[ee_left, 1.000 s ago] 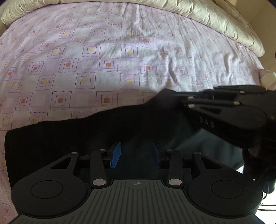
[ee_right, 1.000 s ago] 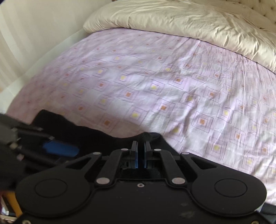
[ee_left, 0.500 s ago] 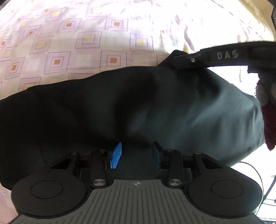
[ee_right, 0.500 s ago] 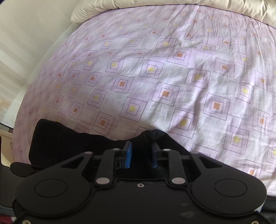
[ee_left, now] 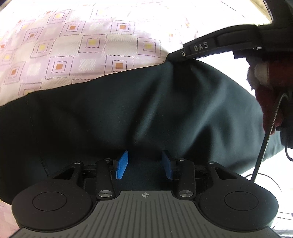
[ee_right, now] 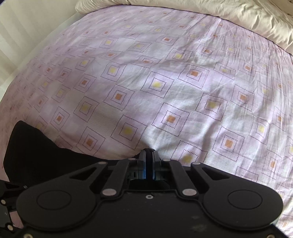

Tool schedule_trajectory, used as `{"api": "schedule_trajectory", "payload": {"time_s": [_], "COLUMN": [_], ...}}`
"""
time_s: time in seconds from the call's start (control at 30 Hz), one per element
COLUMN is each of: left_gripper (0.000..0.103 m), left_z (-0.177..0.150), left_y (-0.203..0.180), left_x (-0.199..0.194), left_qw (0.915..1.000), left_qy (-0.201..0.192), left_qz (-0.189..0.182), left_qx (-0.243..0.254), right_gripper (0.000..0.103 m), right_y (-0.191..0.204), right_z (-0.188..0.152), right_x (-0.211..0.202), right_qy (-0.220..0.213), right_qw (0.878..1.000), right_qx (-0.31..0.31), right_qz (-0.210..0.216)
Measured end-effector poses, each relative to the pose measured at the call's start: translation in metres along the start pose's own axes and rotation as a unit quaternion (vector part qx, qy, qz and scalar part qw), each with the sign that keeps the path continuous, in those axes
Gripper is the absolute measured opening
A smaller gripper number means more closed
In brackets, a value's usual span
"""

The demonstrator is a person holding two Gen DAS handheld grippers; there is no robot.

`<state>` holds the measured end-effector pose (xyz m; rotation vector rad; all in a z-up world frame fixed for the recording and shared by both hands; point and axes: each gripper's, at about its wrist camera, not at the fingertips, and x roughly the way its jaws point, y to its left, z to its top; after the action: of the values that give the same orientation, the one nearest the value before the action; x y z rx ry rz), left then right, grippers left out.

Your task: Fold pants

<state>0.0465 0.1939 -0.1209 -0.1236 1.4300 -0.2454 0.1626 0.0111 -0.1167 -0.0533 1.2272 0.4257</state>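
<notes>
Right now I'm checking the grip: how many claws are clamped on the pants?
1. The right claw is shut on the pants at their far edge. The left claw stands open over the cloth, its jaws having just widened, pads clear of the fabric.

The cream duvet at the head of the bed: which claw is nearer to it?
Neither clearly. The right claw, shut on the black pants' edge, and the open left claw over the pants both sit far from the duvet.

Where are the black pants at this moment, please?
The black pants lie on the patterned bedsheet at the near edge of both wrist views, beneath the left gripper; the right gripper pinches their edge.
</notes>
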Motion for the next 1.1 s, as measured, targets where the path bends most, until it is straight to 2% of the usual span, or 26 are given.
{"api": "schedule_trajectory", "payload": {"time_s": [0.07, 0.1, 0.13, 0.27, 0.33, 0.4, 0.57, 0.73, 0.8, 0.87, 0.93, 1.1], "left_gripper": [0.057, 0.065, 0.066, 0.064, 0.050, 0.046, 0.046, 0.046, 0.046, 0.046, 0.046, 0.046], "left_z": [0.000, 0.006, 0.008, 0.010, 0.010, 0.004, -0.019, -0.035, -0.039, -0.041, -0.043, -0.043], "left_y": [0.008, 0.012, 0.013, 0.014, 0.015, 0.015, 0.019, 0.027, 0.031, 0.041, 0.048, 0.046], "left_x": [0.001, 0.001, 0.002, -0.001, -0.007, -0.017, -0.048, -0.053, -0.046, -0.038, -0.034, -0.037], "left_qw": [0.9993, 0.9985, 0.9979, 0.9979, 0.9985, 0.9989, 0.9975, 0.9965, 0.9955, 0.9944, 0.9945, 0.9938], "left_qy": [0.001, 0.004, 0.008, 0.013, -0.001, -0.017, -0.067, -0.068, -0.061, -0.051, -0.054, -0.060], "left_qz": [-0.028, -0.044, -0.051, -0.047, -0.031, -0.013, 0.021, 0.049, 0.071, 0.092, 0.090, 0.093], "left_qx": [-0.023, -0.033, -0.038, -0.043, -0.045, -0.041, -0.012, 0.006, 0.011, 0.007, 0.002, 0.001], "right_gripper": [0.008, 0.018, 0.031, 0.030, 0.031, 0.031, 0.028, 0.022, 0.020, 0.019, 0.014, 0.013], "right_y": [-0.005, -0.007, -0.008, -0.006, -0.008, -0.010, -0.002, 0.013, 0.017, 0.019, 0.016, 0.020], "right_z": [0.001, 0.000, 0.000, -0.009, -0.019, -0.035, -0.095, -0.153, -0.166, -0.177, -0.184, -0.184], "right_x": [-0.001, -0.004, -0.009, -0.052, -0.073, -0.089, -0.107, -0.101, -0.091, -0.076, -0.059, -0.061], "right_qy": [0.001, -0.001, -0.007, -0.084, -0.101, -0.106, -0.074, -0.025, -0.005, 0.022, 0.058, 0.052], "right_qw": [1.000, 1.000, 1.000, 0.996, 0.993, 0.992, 0.994, 0.996, 0.997, 0.997, 0.994, 0.993], "right_qx": [0.017, 0.020, 0.023, 0.031, 0.049, 0.069, 0.082, 0.081, 0.080, 0.074, 0.073, 0.076], "right_qz": [0.005, 0.000, -0.003, -0.029, -0.020, -0.013, -0.002, 0.001, -0.006, -0.030, -0.057, -0.068]}}
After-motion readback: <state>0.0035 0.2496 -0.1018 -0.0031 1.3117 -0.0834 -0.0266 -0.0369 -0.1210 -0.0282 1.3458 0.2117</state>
